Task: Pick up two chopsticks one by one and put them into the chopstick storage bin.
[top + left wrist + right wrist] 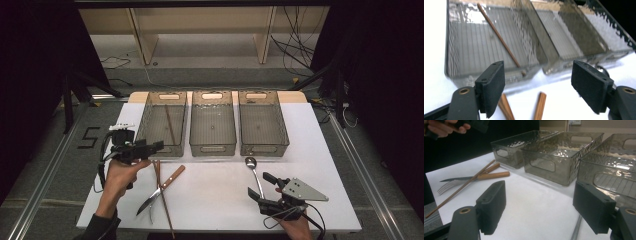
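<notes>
Smoky plastic: 3 bins (212, 146), 2 chopsticks (164, 200), 1 spoon (252, 167).

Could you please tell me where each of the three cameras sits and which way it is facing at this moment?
High view: above the person's side, looking forward and down on the white table; both forearms enter from below, left gripper, right gripper.
Left gripper view: rides the left gripper, looking down past its open jaws at the left bin holding a chopstick.
Right gripper view: rides the right gripper, looking low across the table towards the bins; the other hand shows top left.
Shared: the knife appears in the high and right gripper views.
</notes>
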The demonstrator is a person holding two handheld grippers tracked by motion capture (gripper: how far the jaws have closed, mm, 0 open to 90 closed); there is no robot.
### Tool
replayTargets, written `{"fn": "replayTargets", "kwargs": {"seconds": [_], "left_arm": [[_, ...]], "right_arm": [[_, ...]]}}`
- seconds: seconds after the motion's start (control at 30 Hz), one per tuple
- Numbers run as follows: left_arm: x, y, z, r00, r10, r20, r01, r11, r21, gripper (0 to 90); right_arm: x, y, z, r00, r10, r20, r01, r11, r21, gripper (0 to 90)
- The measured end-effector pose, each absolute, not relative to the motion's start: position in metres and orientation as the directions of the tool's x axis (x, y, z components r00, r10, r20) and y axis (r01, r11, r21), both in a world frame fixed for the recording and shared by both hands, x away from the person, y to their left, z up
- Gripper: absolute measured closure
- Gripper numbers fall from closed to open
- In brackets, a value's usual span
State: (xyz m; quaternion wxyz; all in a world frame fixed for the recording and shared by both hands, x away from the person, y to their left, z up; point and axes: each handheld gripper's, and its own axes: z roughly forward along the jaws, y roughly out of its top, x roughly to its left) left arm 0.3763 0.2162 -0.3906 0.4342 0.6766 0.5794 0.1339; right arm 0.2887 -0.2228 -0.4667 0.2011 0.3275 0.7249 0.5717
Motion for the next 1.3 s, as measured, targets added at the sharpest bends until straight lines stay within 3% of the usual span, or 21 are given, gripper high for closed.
{"fn": "replayTargets", "kwargs": {"seconds": [0.87, 1.3], "left_arm": [[0.313, 0.183, -0.437, 0.346, 0.922, -0.174, 0.736, -0.152, 0.659, 30.2], [0.3, 0.168, -0.454, 0.383, 0.91, -0.157, 0.758, -0.213, 0.616, 31.9]], "right_arm": [[0.287, -0.222, -0.465, -0.703, 0.707, 0.075, 0.236, 0.133, 0.963, 27.3], [0.286, -0.223, -0.465, -0.704, 0.707, 0.073, 0.234, 0.134, 0.963, 27.3]]}}
